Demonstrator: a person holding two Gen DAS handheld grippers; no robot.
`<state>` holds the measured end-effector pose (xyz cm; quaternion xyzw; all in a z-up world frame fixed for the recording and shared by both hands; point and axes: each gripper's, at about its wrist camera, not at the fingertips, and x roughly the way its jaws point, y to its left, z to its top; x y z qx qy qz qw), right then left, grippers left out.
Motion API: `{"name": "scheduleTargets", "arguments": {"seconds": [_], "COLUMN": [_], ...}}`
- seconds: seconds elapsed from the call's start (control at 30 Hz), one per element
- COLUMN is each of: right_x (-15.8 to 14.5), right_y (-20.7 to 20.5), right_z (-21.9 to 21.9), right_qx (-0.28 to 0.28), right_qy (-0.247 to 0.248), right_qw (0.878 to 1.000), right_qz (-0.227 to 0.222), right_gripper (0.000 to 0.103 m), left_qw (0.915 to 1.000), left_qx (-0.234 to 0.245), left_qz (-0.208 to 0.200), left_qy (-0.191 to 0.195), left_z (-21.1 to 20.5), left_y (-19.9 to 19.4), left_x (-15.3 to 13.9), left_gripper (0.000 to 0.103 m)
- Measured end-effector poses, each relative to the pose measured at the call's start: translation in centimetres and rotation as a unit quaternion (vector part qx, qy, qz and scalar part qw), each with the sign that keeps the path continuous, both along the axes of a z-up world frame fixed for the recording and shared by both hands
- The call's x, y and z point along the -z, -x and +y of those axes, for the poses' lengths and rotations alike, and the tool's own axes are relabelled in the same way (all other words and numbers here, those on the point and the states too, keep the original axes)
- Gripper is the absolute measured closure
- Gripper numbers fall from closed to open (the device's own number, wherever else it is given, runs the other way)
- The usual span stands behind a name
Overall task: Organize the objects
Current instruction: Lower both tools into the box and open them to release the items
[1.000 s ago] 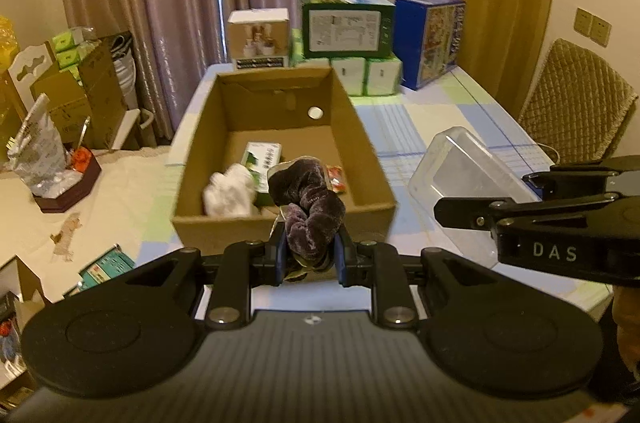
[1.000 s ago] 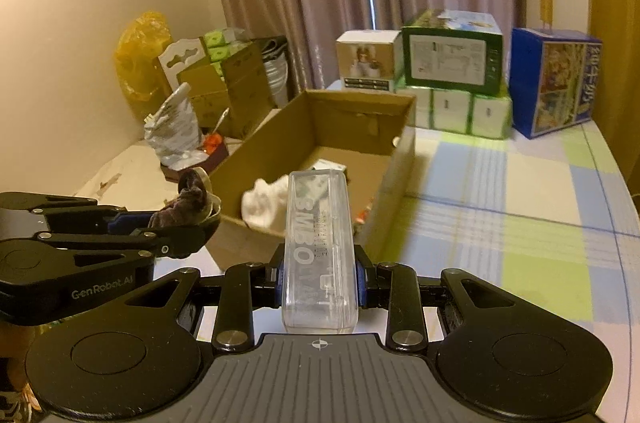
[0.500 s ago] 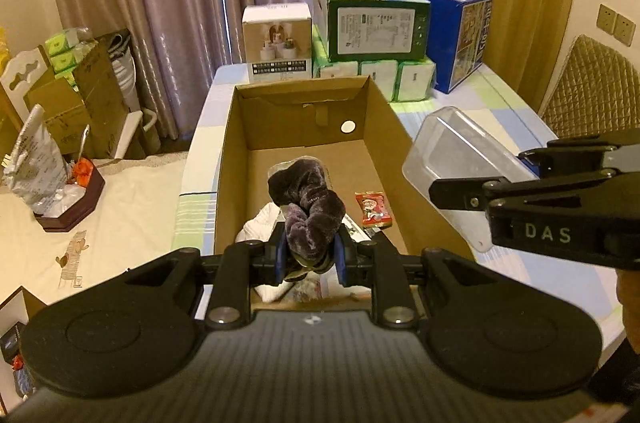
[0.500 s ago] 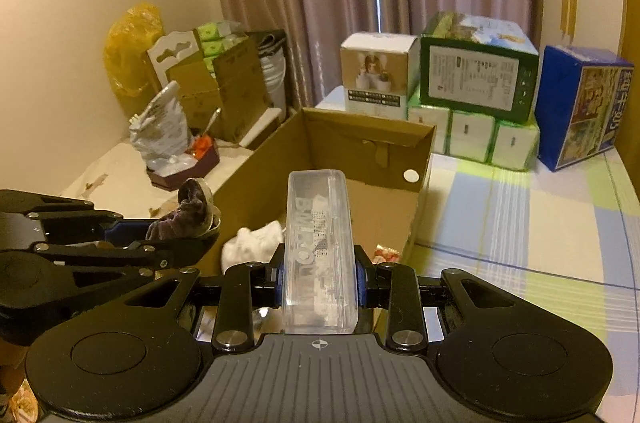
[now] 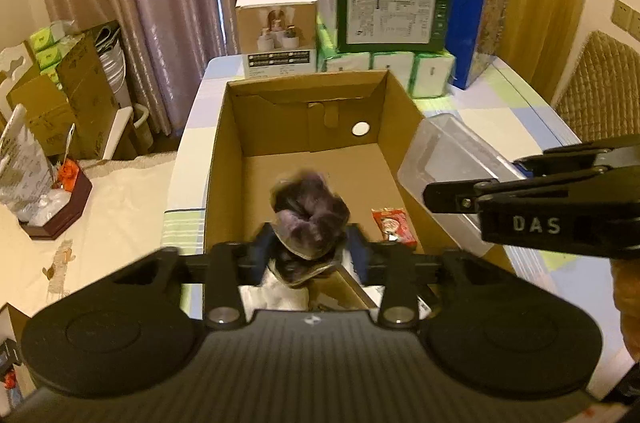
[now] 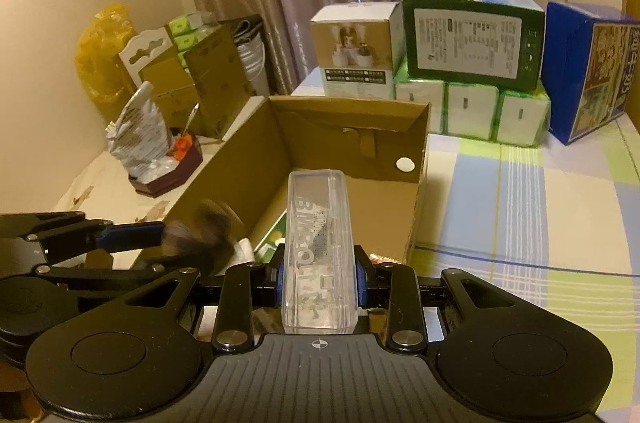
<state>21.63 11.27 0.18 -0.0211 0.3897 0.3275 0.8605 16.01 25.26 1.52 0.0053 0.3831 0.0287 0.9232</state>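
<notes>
Curtained room, checked tablecloth | left gripper parted, soft light scrunchie loose over cardboard box | right gripper clamped on rigid, slippery clear case; hold its flat sides.

The purple scrunchie is smeared by motion blur in both views, so whether the left gripper's pads touch it cannot be told. The gripper body hides the near end of the cardboard box, covering most of a white item. The clear plastic case masks the right gripper's inner pads, and its printing is illegible.
</notes>
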Motion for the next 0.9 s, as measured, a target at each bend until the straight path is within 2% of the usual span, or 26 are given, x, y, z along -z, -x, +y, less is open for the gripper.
{"name": "scheduleTargets", "arguments": {"seconds": [0.23,0.3,0.43,0.57,0.67,0.73,0.8,0.9], "right_x": [0.4,0.4,-0.2,-1.5,-2.3,-2.7,-2.9,-3.0], "right_y": [-0.8,-1.1,-1.3,-0.6,0.8,2.3,3.9,6.6], "right_z": [0.3,0.4,0.0,-1.0,-2.5,-3.7,-4.7,-6.4], "right_qx": [-0.001,-0.004,0.0,0.009,0.021,0.024,0.025,0.038], "right_qy": [-0.012,-0.027,-0.057,-0.058,-0.057,-0.053,-0.047,-0.037], "right_qw": [1.0,1.0,0.998,0.998,0.998,0.998,0.999,0.999], "right_qz": [0.011,0.012,0.01,0.0,-0.005,-0.007,-0.005,0.003], "right_gripper": [0.075,0.074,0.048,0.044,0.028,0.018,0.015,0.009], "left_qw": [0.9998,0.9994,0.999,0.9986,0.9984,0.9982,0.998,0.998], "left_qx": [-0.011,-0.02,-0.031,-0.03,-0.028,-0.028,-0.028,-0.03], "left_qz": [-0.008,-0.013,-0.02,-0.032,-0.039,-0.041,-0.045,-0.048], "left_qy": [0.016,0.024,0.027,0.029,0.031,0.035,0.035,0.028], "left_z": [1.6,2.0,2.3,2.2,2.0,1.8,1.5,0.6], "left_y": [0.7,1.3,2.6,4.3,5.7,6.7,7.8,9.5], "left_x": [-0.1,-0.3,-1.1,-2.0,-2.6,-3.1,-3.5,-4.0], "left_gripper": [0.058,0.051,0.044,0.024,0.014,0.009,0.003,0.001]}}
